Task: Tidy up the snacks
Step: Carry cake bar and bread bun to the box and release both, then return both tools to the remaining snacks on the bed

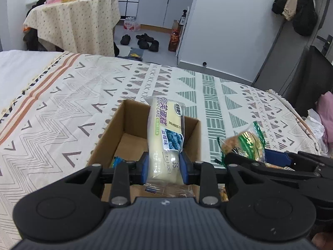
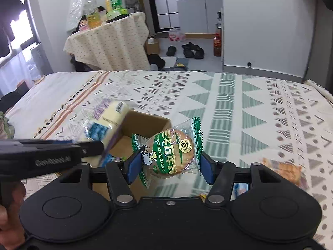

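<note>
My left gripper [image 1: 164, 167] is shut on a pale yellow blueberry cake packet [image 1: 164, 137] and holds it upright over an open cardboard box [image 1: 116, 125] on the patterned bedspread. A blue-wrapped snack [image 1: 116, 160] lies inside the box. My right gripper [image 2: 168, 167] is shut on a round biscuit in a green-and-clear wrapper [image 2: 172, 152], held just right of the box [image 2: 143, 125]. The biscuit packet [image 1: 247, 143] also shows in the left wrist view, the cake packet [image 2: 108, 120] in the right wrist view.
An orange snack packet [image 2: 287, 173] and other small packets lie on the bedspread [image 2: 249, 108] at the lower right. Beyond the bed stand a cloth-covered table with bottles [image 2: 108, 39], shoes on the floor [image 2: 187, 51] and a white wall [image 1: 229, 20].
</note>
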A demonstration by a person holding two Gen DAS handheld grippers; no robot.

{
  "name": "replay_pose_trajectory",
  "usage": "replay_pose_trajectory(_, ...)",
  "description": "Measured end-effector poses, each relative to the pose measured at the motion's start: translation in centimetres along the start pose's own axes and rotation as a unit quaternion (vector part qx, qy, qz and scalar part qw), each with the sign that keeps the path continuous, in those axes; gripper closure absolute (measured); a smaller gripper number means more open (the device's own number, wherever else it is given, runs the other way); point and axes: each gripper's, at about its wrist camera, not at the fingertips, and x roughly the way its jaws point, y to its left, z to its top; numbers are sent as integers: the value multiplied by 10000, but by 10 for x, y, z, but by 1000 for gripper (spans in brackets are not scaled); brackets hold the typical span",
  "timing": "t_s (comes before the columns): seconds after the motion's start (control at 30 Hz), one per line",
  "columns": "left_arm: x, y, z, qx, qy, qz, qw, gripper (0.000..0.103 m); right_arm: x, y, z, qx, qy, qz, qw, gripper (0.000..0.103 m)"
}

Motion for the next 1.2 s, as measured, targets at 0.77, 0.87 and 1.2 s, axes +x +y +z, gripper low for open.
replay_pose_trajectory(0.77,12,27,-2,-508,111,797,9955,26,32,16,22,380,159,339,9986,40)
replay_pose_trajectory(0.87,12,23,-2,-422,92,829,9956,23,30,17,24,347,169,413,9984,29)
replay_pose_trajectory(1.2,14,6,-6,-189,157,931,9954,14,3,-15,7,465,190,-3,9987,20)
